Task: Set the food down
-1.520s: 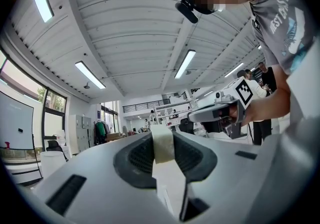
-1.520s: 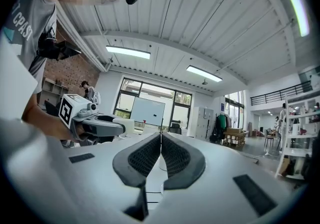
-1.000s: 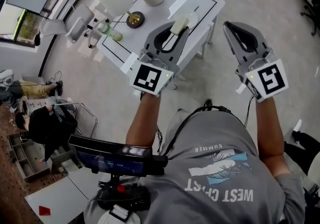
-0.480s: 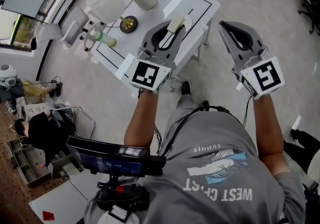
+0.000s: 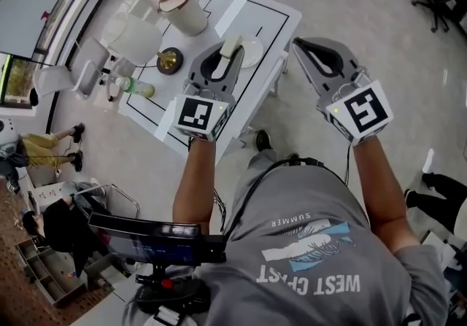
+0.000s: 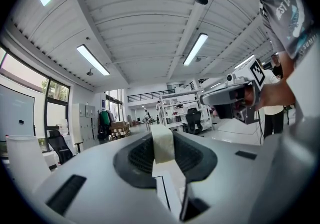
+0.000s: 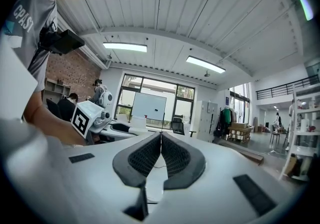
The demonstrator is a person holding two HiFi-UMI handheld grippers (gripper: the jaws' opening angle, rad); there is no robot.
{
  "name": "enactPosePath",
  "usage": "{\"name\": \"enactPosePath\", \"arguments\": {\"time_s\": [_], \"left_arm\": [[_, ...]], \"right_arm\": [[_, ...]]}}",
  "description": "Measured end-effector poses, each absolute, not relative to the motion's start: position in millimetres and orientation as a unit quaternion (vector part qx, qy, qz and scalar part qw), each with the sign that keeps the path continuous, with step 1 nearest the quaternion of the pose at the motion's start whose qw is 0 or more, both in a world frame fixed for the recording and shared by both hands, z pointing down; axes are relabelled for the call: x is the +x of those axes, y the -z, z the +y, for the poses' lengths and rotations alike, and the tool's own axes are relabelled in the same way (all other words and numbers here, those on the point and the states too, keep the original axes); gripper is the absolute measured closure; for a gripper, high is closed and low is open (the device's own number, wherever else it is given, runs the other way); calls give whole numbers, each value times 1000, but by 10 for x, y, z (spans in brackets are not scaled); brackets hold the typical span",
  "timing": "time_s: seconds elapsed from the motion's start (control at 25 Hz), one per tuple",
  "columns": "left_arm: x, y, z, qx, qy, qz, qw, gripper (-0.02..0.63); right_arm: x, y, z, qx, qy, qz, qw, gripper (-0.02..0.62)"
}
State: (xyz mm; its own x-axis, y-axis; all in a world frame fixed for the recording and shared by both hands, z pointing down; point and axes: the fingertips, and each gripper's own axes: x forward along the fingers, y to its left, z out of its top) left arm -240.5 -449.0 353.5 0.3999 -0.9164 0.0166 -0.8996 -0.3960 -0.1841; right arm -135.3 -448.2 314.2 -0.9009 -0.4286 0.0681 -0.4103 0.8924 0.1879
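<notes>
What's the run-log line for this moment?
left gripper: shut on pale food strip | right gripper: shut, empty | plate: on table | status: not yet set down

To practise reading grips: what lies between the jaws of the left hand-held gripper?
A pale strip of food, clamped by the left hand-held gripper. The left gripper view shows it best, and the head view shows it too.

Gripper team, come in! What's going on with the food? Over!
Left gripper shut on pale food strip, over table. Right gripper shut, empty. White plate looks unblocked.
</notes>
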Motion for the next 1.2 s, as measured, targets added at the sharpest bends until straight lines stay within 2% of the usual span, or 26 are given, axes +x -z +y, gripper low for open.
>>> {"name": "enactPosePath", "arguments": {"time_s": [1.2], "left_arm": [[-2959, -5317, -5713, -834, 190, 516, -52, 515]], "right_arm": [[-1419, -3532, -5032, 272, 46, -957, 90, 588]]}}
